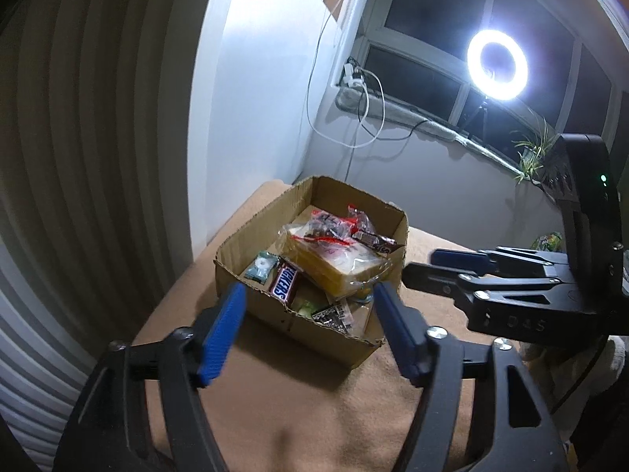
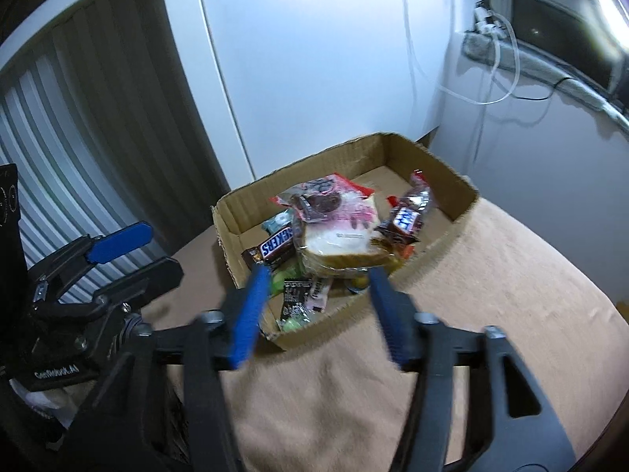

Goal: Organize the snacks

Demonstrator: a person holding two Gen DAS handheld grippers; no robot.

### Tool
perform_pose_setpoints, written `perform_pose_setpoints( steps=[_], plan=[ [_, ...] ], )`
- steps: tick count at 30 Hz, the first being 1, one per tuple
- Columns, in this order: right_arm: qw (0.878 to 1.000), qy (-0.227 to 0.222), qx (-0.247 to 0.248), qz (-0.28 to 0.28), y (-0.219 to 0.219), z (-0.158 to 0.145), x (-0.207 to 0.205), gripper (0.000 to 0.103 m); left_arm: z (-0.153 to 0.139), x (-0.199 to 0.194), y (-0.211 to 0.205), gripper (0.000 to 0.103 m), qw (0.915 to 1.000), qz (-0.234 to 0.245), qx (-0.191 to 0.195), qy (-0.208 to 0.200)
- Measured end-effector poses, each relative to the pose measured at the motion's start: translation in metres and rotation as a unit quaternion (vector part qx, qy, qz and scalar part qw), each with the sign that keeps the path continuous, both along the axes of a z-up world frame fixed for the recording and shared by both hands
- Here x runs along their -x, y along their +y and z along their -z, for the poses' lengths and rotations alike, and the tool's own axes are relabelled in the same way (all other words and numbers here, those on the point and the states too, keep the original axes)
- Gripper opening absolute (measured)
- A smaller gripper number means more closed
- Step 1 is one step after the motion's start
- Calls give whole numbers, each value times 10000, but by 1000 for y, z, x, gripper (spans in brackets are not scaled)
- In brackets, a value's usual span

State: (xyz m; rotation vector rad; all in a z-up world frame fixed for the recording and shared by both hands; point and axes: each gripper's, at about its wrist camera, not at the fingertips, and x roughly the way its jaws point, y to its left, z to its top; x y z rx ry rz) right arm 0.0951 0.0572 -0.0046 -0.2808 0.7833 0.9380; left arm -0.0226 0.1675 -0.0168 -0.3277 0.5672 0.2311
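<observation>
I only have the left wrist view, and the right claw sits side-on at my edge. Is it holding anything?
Observer: No. Seen head-on in the right wrist view, the right claw is open, with nothing in it.
Operator: Any free floor left in the box? The pile blocks my view.
Observer: Yes. Behind the bagged bread, the far end of the cardboard box shows bare floor.
</observation>
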Motion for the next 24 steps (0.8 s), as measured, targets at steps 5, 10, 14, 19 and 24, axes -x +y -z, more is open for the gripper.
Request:
perform_pose_setpoints(
  steps=[5, 10, 14, 19, 24],
  plan=[
    [9986, -240, -241, 394, -30, -11, 11, 84, -8, 7, -10, 78, 9995, -139, -269, 47],
    [9957, -439, -356, 732, -55, -16, 17, 91, -15, 13, -18, 79, 9989, -230, -401, 14],
    [9934, -583, -294, 940, -67, -16, 21, 92, -17, 15, -22, 80, 9988, -259, -411, 25],
    [9918, -632, -314, 1069, -80, -16, 25, 94, -19, 14, -27, 81, 9985, -291, -452, 32],
    [9911, -635, -327, 1119, -86, -15, 25, 94, -20, 15, -31, 81, 9983, -301, -492, 63]
  ],
)
